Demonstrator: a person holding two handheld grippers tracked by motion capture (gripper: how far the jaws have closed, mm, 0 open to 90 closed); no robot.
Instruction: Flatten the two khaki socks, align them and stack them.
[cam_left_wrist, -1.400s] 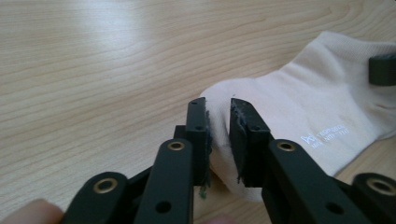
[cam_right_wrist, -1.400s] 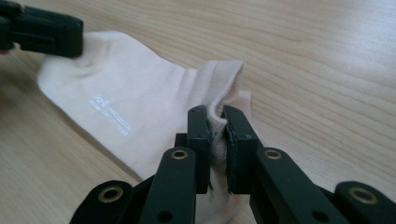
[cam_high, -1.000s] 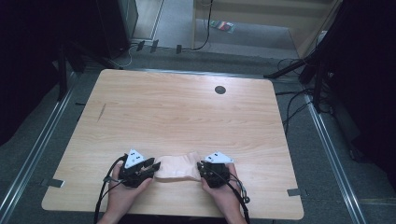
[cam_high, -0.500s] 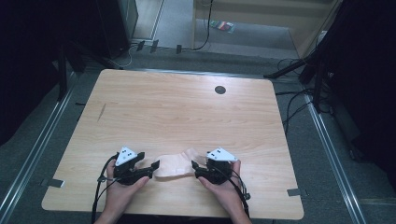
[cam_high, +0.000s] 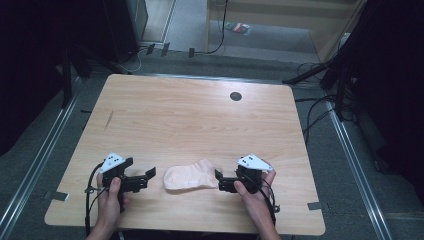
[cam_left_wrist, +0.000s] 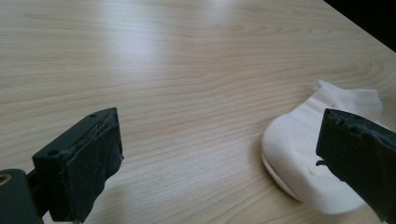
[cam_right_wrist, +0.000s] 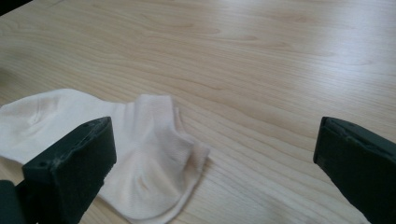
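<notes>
The wooden table (cam_high: 200, 125) has a small dark hole (cam_high: 235, 96) near its far edge. Grey floor and cables (cam_high: 320, 112) lie around it (the sides are too dark to see). A pale sock (cam_high: 187, 176) lies flat between the left gripper (cam_high: 145, 176) and right gripper (cam_high: 218, 179), both released and holding nothing.

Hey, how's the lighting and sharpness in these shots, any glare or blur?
High view: table evenly lit, dark surroundings, slightly soft. Left gripper view: bright glare patch on the wood, sock sharp, near jaws blurry. Right gripper view: sheen on the table's far part, sock's weave crisp.
</notes>
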